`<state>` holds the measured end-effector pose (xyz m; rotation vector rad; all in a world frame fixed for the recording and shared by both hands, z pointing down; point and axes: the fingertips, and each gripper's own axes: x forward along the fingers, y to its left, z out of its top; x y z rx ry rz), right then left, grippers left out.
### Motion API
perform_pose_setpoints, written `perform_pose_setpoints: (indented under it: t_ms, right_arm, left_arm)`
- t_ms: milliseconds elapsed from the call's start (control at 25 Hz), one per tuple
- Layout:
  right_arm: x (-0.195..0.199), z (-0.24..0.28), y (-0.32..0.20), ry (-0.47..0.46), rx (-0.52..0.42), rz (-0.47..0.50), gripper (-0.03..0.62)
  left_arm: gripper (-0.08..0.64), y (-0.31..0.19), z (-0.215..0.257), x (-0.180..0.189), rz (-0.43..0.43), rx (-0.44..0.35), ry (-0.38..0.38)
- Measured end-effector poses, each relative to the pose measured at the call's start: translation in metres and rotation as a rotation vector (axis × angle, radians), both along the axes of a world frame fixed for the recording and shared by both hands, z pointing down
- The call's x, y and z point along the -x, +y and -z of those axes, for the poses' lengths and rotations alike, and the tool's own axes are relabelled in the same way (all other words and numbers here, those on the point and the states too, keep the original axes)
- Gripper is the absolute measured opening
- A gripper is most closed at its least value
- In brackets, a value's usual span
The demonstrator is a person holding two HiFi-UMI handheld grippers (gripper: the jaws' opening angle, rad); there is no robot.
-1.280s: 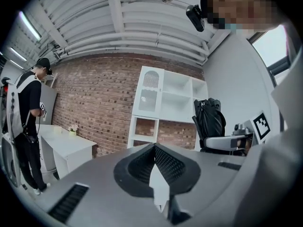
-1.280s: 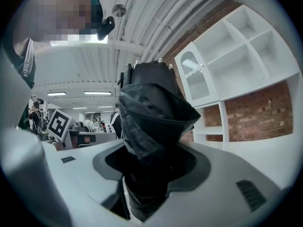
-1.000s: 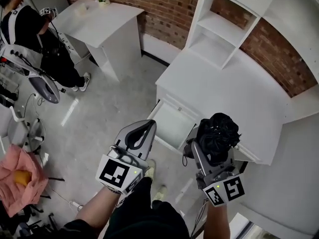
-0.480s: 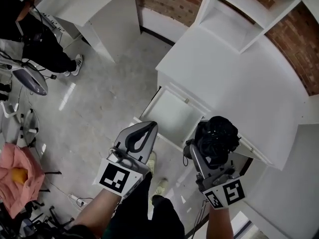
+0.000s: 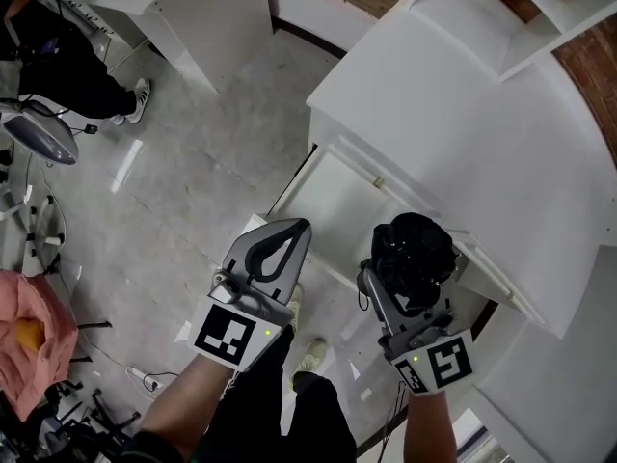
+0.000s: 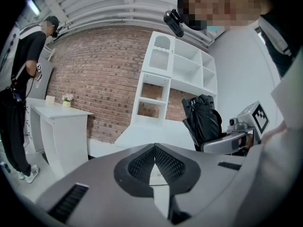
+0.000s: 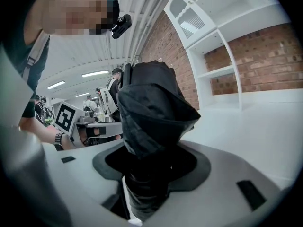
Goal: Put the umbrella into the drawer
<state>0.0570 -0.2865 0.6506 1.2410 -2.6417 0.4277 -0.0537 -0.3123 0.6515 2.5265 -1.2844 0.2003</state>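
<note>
You're holding the umbrella [image 5: 415,247] clamped in your right gripper [image 5: 405,283], with the left gripper [image 5: 281,244] pinched together and empty. Next you're lowering it into the open drawer [image 5: 335,210] mid-frame.

Red brick wall [image 6: 94,74]: running behind the furniture. White open shelving unit [image 6: 176,74]: standing against it. Tall white side table [image 6: 59,126]: bearing a small potted flower [image 6: 67,98]. Person in black clothing [image 6: 19,93]: standing beside that table. Pink crumpled cloth [image 5: 48,355]: lying at the left, cradling a round orange thing [image 5: 25,334].
</note>
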Motion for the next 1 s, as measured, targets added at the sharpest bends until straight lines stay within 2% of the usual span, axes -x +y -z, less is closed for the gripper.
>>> perform_pose_setpoints:
  t_ms: [160, 760, 1000]
  right_arm:
    - [0.005, -0.037, -0.009, 0.021, 0.014, 0.022, 0.219]
    - [0.011, -0.181, -0.027, 0.102, 0.094, 0.102, 0.219]
    - [0.018, -0.231, -0.022, 0.146, 0.132, 0.169, 0.219]
  left_arm:
    - [0.006, -0.010, -0.035, 0.003, 0.006, 0.007, -0.013]
    - [0.006, -0.028, -0.150, 0.010, 0.046, 0.068, 0.015]
    - [0.006, -0.027, -0.184, 0.007, 0.037, 0.083, 0.009]
